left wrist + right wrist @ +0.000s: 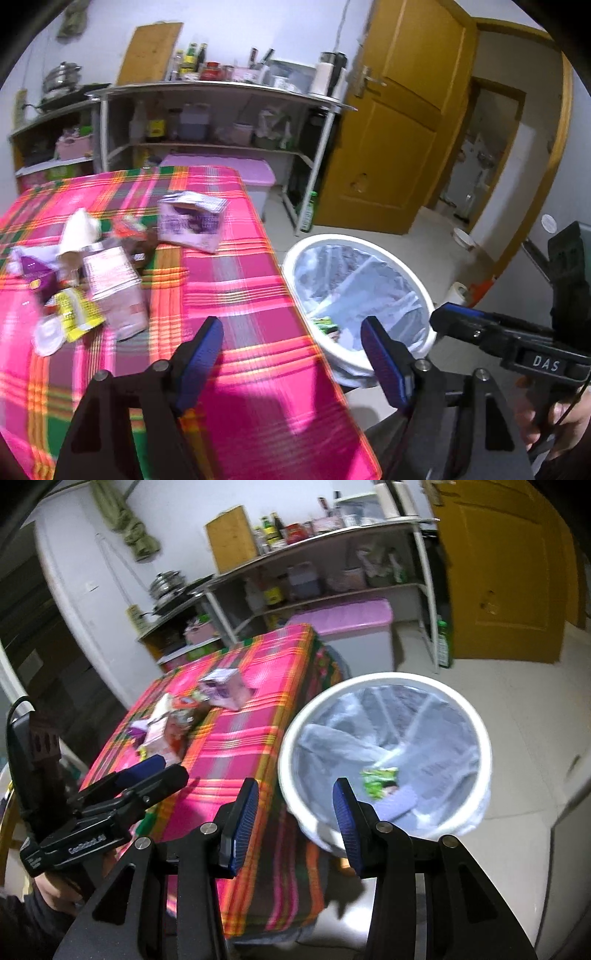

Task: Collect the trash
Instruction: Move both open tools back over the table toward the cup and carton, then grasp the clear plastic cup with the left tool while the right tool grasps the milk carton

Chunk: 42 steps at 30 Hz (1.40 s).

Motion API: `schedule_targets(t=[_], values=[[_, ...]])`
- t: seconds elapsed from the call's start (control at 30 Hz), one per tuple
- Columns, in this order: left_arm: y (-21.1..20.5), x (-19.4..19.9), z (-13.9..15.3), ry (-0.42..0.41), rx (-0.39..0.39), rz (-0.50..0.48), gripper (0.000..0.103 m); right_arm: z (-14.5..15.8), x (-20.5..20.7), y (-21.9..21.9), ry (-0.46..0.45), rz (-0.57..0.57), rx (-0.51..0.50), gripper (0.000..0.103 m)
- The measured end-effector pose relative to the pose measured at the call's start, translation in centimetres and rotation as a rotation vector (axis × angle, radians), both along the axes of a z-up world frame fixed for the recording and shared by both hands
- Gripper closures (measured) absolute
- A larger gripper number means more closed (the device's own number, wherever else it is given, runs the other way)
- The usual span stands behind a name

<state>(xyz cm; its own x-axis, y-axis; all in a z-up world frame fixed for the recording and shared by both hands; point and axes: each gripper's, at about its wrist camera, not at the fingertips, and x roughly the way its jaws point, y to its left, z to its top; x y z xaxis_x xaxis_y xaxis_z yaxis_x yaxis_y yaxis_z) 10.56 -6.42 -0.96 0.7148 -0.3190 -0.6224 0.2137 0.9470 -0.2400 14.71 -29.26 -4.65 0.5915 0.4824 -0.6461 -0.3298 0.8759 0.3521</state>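
Trash (pixel 92 280) lies heaped on the plaid-clothed surface (pixel 240 280), ahead and to the left of the left claw (pixel 291 350), which gapes wide and empty over the surface's edge. Right claw (pixel 295 812) stands half open, nothing between its pads, just short of the white lined bin (pixel 384 753); a green wrapper (pixel 380 781) lies inside, ahead of it

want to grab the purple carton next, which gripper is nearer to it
Left. The left gripper hangs over the table's edge, with the purple carton farther in on the cloth. The right gripper sits off the table by the trash bin, farther from the carton.
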Motion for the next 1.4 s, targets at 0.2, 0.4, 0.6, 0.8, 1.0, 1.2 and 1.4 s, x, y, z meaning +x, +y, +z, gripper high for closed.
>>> schedule_targets(t=[0.2, 0.4, 0.6, 0.8, 1.0, 1.2, 1.4], values=[[3.6, -1.6, 0.3, -0.011, 0.007, 0.087, 0.032, 0.2, -0.3, 3.6, -0.018, 0.09, -0.004, 0.06], [6.5, -3.0, 0.0, -0.024, 0.025, 0.162, 0.037, -0.1, -0.2, 6.9, -0.022, 0.172, -0.021, 0.06], [9.4, -3.8, -0.4, -0.022, 0.046, 0.24, 0.044, -0.6, 0.6, 9.5, -0.005, 0.234, -0.024, 0.06], [13.0, -3.9, -1.1, -0.004, 0.051, 0.336, 0.052, -0.6, 1.4, 12.3, -0.011, 0.285, -0.045, 0.06], [15.5, -3.5, -1.3, -0.003, 0.051, 0.396, 0.052, -0.3, 2.6, 15.3, -0.034, 0.325, -0.073, 0.06], [17.2, -1.8, -1.9, 0.01, 0.066, 0.415, 0.052, -0.4, 3.9, 18.1, -0.038, 0.352, -0.093, 0.06], [18.4, -0.1, -2.9, 0.043, 0.05, 0.411, 0.052, -0.8, 5.2, 20.2, -0.041, 0.358, -0.111, 0.06]])
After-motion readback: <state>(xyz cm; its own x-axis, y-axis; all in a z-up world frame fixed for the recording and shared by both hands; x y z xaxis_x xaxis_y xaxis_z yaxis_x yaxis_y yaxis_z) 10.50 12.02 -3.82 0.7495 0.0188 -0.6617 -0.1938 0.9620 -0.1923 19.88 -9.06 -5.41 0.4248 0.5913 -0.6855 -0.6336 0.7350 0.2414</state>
